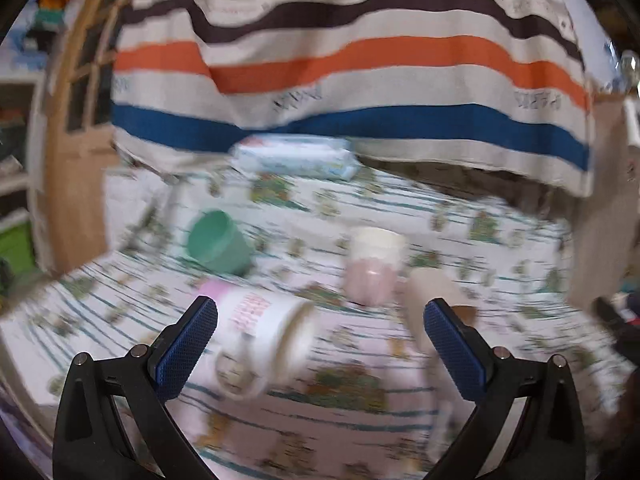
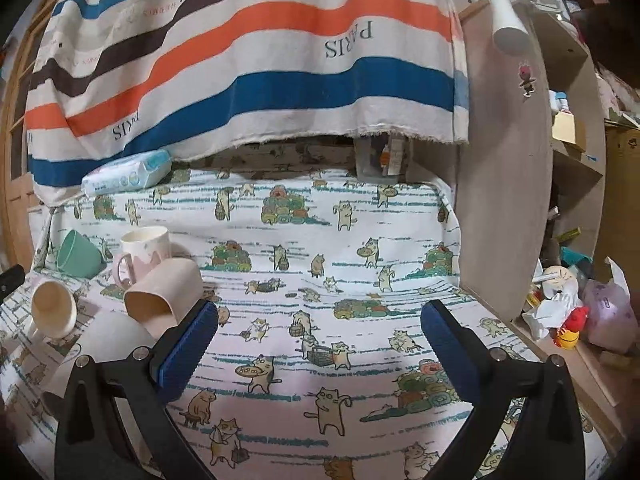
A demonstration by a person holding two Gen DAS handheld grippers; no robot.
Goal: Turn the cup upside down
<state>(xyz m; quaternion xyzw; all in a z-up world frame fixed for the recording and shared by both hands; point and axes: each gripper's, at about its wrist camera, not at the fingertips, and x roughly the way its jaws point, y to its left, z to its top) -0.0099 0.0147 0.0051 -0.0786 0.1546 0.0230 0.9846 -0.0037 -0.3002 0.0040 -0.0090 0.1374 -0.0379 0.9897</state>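
Several cups lie on a cat-print tablecloth (image 2: 320, 280). In the blurred left wrist view a white mug with pink lettering (image 1: 264, 336) lies on its side between the fingers of my open, empty left gripper (image 1: 320, 320). Beyond it a pink-and-white mug (image 1: 374, 266) stands upright, a beige cup (image 1: 432, 296) lies beside it, and a green cup (image 1: 218, 242) lies tipped at the left. In the right wrist view my right gripper (image 2: 320, 320) is open and empty over bare cloth; the beige cup (image 2: 164, 294), pink mug (image 2: 142, 254), green cup (image 2: 78, 254) and white mug (image 2: 54, 310) sit at its left.
A wipes pack (image 2: 128, 174) lies at the table's back left under a hanging striped cloth (image 2: 256, 60). A wooden shelf side (image 2: 504, 200) with cluttered shelves (image 2: 568, 312) bounds the right. A white lamp head (image 2: 506, 20) hangs above. A wooden door frame (image 1: 68, 160) stands at the left.
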